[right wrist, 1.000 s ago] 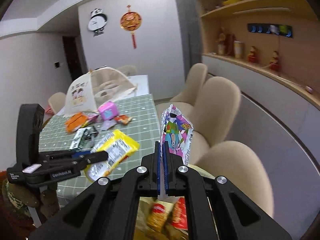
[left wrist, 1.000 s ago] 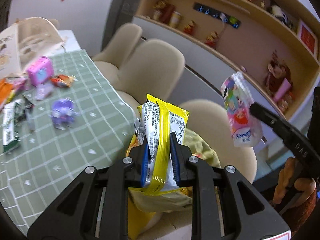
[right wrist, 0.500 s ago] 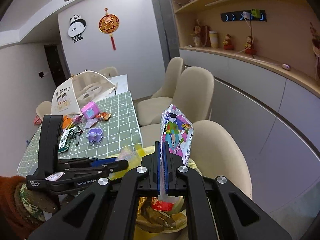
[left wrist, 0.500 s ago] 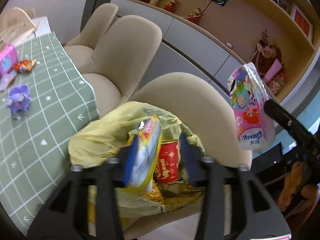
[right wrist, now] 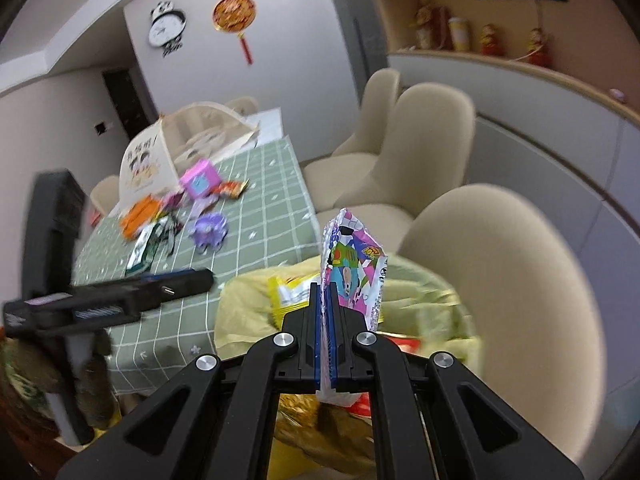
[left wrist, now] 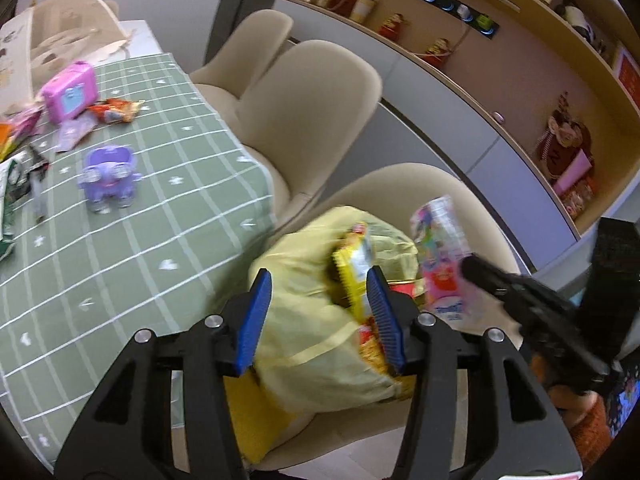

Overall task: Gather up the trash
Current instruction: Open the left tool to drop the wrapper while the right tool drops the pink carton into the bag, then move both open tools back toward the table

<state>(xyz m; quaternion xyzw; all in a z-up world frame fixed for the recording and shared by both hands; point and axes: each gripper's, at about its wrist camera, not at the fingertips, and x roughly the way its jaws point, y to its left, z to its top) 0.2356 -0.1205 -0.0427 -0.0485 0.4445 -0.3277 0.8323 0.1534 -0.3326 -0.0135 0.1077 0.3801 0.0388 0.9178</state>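
A: How are the left tongs [left wrist: 320, 318] seen?
B: Spread apart above the yellow bag [left wrist: 316, 344] on the chair [left wrist: 472, 200]; the yellow wrapper [left wrist: 354, 276] is lodged in the bag's mouth.
A: And the right tongs [right wrist: 327, 300]?
B: Pressed together, pinching the pink wrapper [right wrist: 352, 268] over the bag.

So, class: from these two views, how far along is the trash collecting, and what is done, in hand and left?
Done: the yellow wrapper lies in the yellow bag on the chair, and the left tool stands open above it. In hand: the right tool is shut on a pink packet over the bag. Left: wrappers on the table.
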